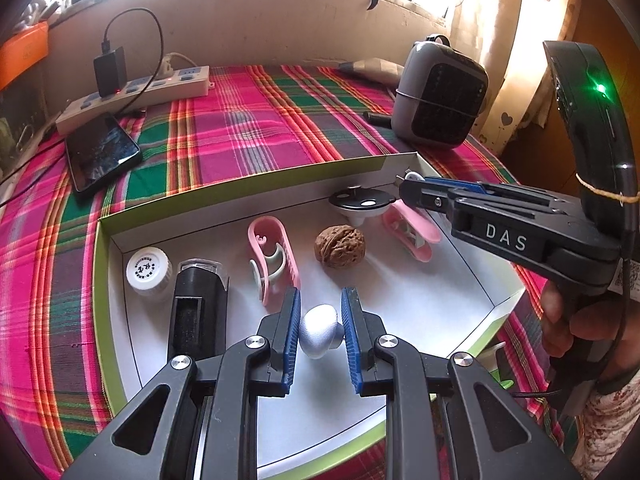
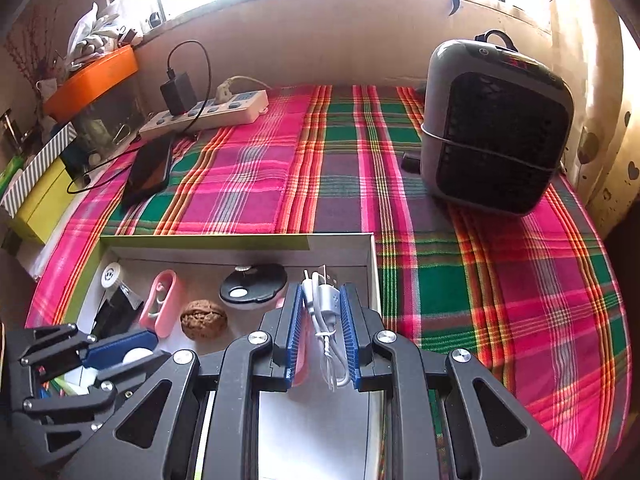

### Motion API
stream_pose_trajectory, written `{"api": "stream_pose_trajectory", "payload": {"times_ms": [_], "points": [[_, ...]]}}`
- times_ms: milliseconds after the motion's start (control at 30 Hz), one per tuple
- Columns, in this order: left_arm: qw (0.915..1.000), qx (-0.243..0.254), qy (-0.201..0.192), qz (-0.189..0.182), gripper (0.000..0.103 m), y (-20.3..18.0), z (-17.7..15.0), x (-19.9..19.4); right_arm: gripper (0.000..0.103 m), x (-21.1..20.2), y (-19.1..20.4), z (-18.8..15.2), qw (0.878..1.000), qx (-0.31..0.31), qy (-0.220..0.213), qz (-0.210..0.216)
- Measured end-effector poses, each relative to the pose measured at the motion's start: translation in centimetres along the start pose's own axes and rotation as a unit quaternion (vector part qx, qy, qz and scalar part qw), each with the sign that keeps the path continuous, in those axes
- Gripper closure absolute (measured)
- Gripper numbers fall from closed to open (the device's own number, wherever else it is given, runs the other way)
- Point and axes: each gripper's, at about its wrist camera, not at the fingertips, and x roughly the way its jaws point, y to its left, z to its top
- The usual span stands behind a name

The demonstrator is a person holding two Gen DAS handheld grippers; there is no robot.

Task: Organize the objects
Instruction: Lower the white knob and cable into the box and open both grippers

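left gripper (image 1: 320,322): silver egg-shaped object (image 1: 320,336) clamped between pads, held over white box (image 1: 400,168) | box contents: walnut (image 1: 340,246), pink clips | right gripper (image 2: 322,320): bundled white cable (image 2: 326,320) gripped at box's right end

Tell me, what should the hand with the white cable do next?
Probably lower a little and open. The right gripper pinches the white cable over the box, near its far right corner, where the floor beside the pink clip looks free.
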Motion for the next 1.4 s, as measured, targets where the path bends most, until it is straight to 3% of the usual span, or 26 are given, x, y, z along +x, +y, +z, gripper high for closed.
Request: {"api": "stream_pose_trajectory", "payload": {"times_ms": [867, 1067, 1233, 1400], "points": [[1.0000, -0.005, 0.004, 0.007, 0.082, -0.1, 0.1, 0.3, 0.082, 0.4, 0.0, 0.0, 1.000, 0.005, -0.001, 0.001], [0.9999, -0.007, 0.003, 0.009, 0.073, 0.0, 0.0, 0.2, 0.073, -0.2, 0.1, -0.2, 1.000, 0.004, -0.006, 0.008], [0.9999, -0.005, -0.003, 0.013, 0.072, -0.2, -0.3, -0.5, 0.061, -1.0, 0.3, -0.3, 1.000, 0.004, -0.013, 0.012], [0.9998, -0.006, -0.012, 0.016, 0.068, -0.6, -0.5, -1.4, 0.059, -2.1, 0.1, -0.6, 1.000, 0.011, -0.022, 0.014]]}}
